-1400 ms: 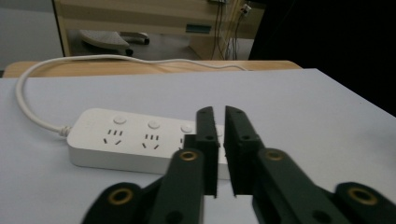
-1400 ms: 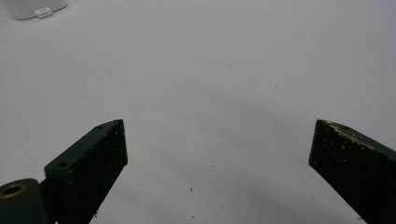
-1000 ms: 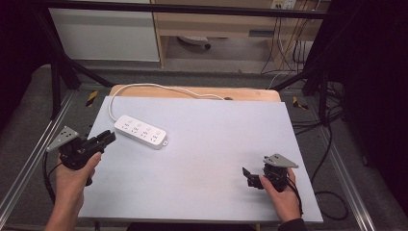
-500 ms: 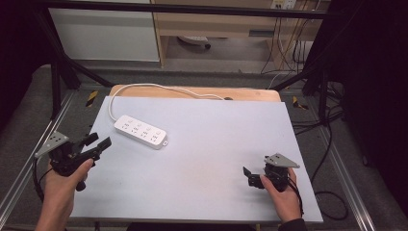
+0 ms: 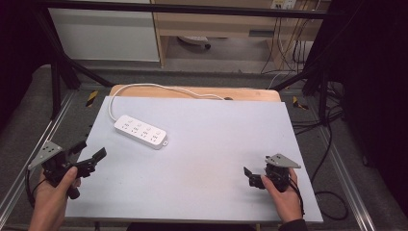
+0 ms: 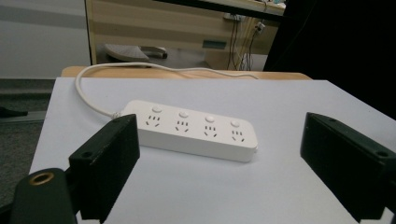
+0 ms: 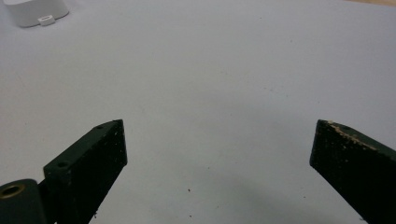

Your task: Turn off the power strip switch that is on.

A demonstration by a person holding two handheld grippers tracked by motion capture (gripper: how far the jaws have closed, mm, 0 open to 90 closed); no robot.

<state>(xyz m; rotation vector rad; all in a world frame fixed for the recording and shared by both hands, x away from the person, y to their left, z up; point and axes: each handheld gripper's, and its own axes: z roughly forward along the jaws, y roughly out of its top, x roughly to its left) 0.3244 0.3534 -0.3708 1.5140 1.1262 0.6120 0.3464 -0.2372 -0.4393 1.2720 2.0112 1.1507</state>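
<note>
Covering a wooden table (image 5: pixel 192 91), the grey mat (image 5: pixel 216 144) (power strip (image 5: pixel 141 131) aboard) — both grippers released.

One power strip (image 5: pixel 140 131) lying on one mat (image 5: pixel 207 159), showing four sockets, four buttons; one cord (image 5: pixel 159 87) trailing; two grippers, left (image 5: pixel 91 156), right (image 5: pixel 250 175), hovering.

No text, brand, number or sign can be read anywhere. The power strip (image 6: pixel 189 132) shows four sockets and four round buttons on its white top, but no printing on it is legible. The yellow-and-black striped markers (image 5: pixel 91 97) on the frame beside the table (image 5: pixel 216 144) carry no words.
</note>
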